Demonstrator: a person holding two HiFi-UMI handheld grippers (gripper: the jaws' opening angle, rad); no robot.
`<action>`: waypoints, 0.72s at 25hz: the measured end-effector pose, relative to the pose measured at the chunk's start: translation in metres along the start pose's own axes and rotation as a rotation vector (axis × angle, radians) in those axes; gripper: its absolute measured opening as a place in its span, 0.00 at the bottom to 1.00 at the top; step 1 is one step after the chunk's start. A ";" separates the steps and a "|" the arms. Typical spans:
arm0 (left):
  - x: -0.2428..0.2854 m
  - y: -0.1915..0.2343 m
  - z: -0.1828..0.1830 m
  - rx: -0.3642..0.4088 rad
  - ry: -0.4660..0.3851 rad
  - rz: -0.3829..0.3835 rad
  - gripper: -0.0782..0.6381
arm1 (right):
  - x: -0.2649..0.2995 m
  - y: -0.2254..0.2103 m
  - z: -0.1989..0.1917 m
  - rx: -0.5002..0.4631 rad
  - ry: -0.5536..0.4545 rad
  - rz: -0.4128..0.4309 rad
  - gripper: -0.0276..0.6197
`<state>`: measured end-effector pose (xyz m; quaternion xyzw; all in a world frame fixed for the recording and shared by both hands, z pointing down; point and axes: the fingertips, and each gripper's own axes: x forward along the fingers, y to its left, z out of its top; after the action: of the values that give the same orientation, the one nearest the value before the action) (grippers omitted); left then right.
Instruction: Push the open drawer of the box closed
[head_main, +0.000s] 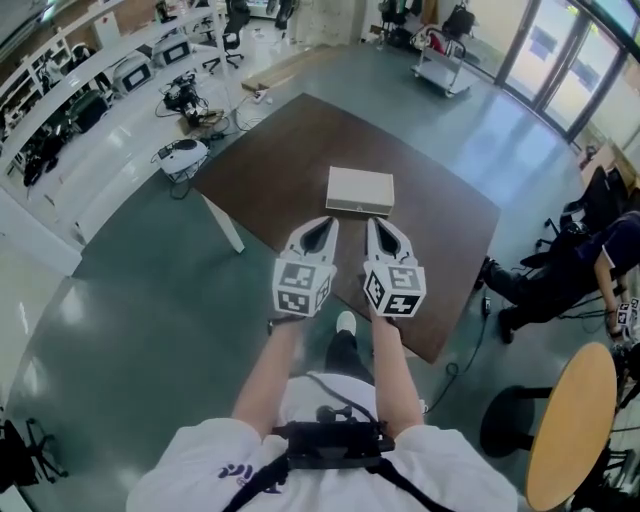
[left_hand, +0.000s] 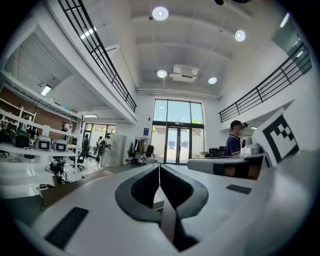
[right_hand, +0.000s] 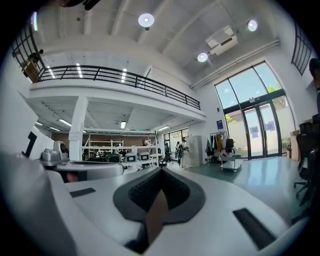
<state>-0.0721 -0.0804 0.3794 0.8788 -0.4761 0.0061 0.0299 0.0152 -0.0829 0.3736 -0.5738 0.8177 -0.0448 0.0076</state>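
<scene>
Left gripper (head_main: 322, 223), right gripper (head_main: 378, 223) hovering at box (head_main: 360, 189) 6 o'clock, jaws sitting together, empty; unbraced box likely sliding toward 12 o'clock under push.

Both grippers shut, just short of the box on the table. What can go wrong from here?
1. The flat beige box sits loose on the dark brown table with nothing behind it, so a push may slide the whole box instead of seating the drawer.
2. The left gripper and right gripper are shut to narrow tips, so an off-centre push could twist the box.
</scene>
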 end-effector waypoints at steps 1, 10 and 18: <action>-0.003 -0.003 0.001 0.005 -0.004 -0.004 0.12 | -0.004 0.001 0.000 -0.009 -0.001 -0.011 0.05; -0.022 -0.014 0.008 0.016 -0.026 -0.018 0.12 | -0.031 0.007 0.004 -0.023 -0.027 -0.060 0.05; -0.025 -0.025 0.010 0.027 -0.031 -0.036 0.12 | -0.047 0.002 0.002 -0.023 -0.030 -0.087 0.05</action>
<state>-0.0648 -0.0465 0.3677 0.8877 -0.4603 -0.0016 0.0106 0.0293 -0.0386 0.3693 -0.6094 0.7923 -0.0271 0.0115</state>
